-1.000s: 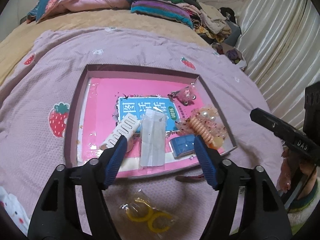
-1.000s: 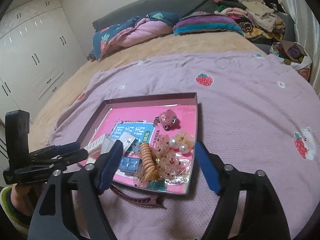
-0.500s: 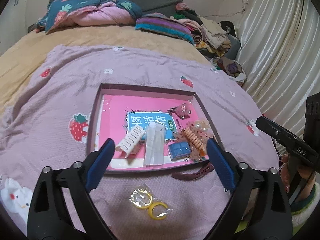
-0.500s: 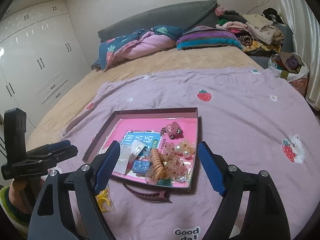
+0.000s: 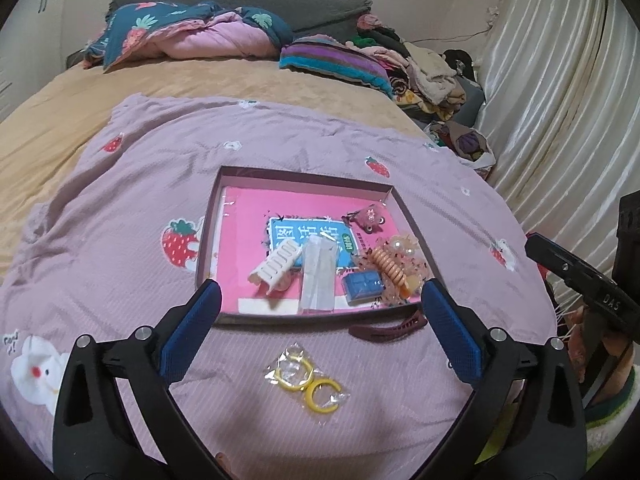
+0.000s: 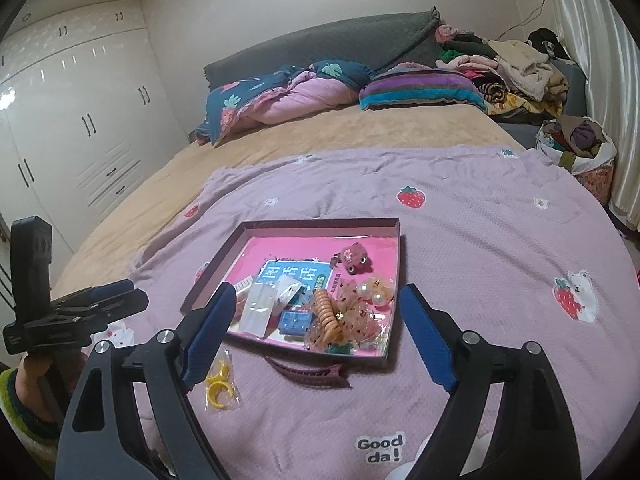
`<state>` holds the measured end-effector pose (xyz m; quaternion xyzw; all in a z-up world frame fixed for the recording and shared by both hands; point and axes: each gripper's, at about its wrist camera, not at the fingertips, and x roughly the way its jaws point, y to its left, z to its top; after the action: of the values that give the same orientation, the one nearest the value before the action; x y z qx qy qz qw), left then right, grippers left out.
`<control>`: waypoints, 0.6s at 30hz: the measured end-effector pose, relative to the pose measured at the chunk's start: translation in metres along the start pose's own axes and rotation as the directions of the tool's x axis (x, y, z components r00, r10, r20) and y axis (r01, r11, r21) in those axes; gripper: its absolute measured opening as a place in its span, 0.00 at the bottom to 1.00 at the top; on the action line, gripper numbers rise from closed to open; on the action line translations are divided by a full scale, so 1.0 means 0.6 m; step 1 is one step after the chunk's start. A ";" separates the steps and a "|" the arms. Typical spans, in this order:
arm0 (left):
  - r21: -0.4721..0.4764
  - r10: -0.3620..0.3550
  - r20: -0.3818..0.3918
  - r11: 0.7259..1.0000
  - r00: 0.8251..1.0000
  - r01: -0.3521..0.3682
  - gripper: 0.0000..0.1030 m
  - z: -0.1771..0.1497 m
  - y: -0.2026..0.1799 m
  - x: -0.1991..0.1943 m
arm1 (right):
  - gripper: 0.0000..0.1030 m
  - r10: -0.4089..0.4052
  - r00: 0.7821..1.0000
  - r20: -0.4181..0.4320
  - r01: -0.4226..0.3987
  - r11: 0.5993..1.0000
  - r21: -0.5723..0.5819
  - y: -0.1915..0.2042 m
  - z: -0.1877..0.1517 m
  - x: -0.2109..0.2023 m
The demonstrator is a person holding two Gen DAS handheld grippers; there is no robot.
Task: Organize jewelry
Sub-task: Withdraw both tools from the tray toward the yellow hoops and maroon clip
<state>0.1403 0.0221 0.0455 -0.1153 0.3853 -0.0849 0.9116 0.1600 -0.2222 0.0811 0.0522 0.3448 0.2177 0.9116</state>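
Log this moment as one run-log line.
left tool: opening, empty | right tool: opening, empty | tray: holds clips, scrunchie | outside tray: yellow rings bag, maroon clip

Bare blanket [image 5: 120, 280] outside left fingers [image 5: 188, 332]; yellow rings [image 5: 308, 380] between, tray wall [image 5: 304, 318] ahead, hair clip [image 6: 308, 370] between right fingers [image 6: 424, 340].

We hold our left gripper [image 5: 318, 308] tilted downward, its jaws spreading apart with nothing between the blue pads [image 5: 188, 338]. Our right gripper [image 6: 316, 330] points down at a similar slant, its jaws also opening and empty, blue pads [image 6: 426, 340] wide apart. In each wrist view the other gripper shows at the frame's edge, with part of the hand [image 6: 34, 376] gripping its handle.
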 end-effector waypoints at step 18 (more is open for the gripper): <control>0.002 0.060 -0.066 0.998 0.996 -0.060 0.91 -0.068 0.020 0.006 | 0.82 0.003 0.993 -0.115 -0.007 0.999 -0.031 0.014 -0.074 0.021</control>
<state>0.1140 0.0269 0.0119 -0.1008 0.4185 -0.0610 0.9005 0.1367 -0.2115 0.0420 0.0261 0.3932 0.2280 0.8904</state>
